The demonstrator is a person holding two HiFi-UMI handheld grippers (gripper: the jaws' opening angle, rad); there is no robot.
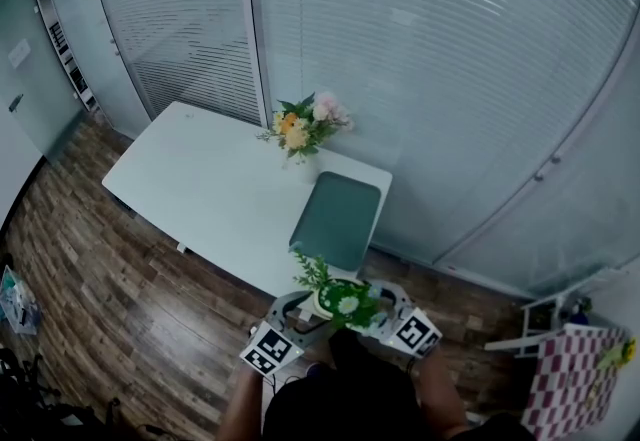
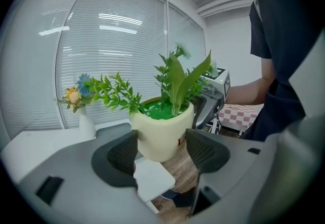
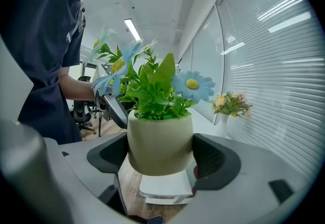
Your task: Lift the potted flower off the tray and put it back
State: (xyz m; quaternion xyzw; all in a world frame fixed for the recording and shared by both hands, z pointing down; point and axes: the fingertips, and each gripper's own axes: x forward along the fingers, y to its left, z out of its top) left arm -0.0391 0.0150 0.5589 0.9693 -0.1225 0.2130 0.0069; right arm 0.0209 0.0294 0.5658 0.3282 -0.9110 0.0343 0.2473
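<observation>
Already the lift looks done: the potted flower (image 1: 343,301) hangs clear of the tray (image 1: 337,219), at its 6 o'clock, near the table (image 1: 200,179) edge. The left gripper (image 2: 161,151) and right gripper (image 3: 160,156) both clamp its pot. Setting it back remains.

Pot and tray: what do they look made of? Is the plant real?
The pot is cream, smooth and matte with no glare: ceramic or plastic, can't tell which. The tray is dark green, flat and matte with rounded corners: likely plastic or coated metal. The foliage looks artificial: uniform glossy leaves set in bright green filler.
</observation>
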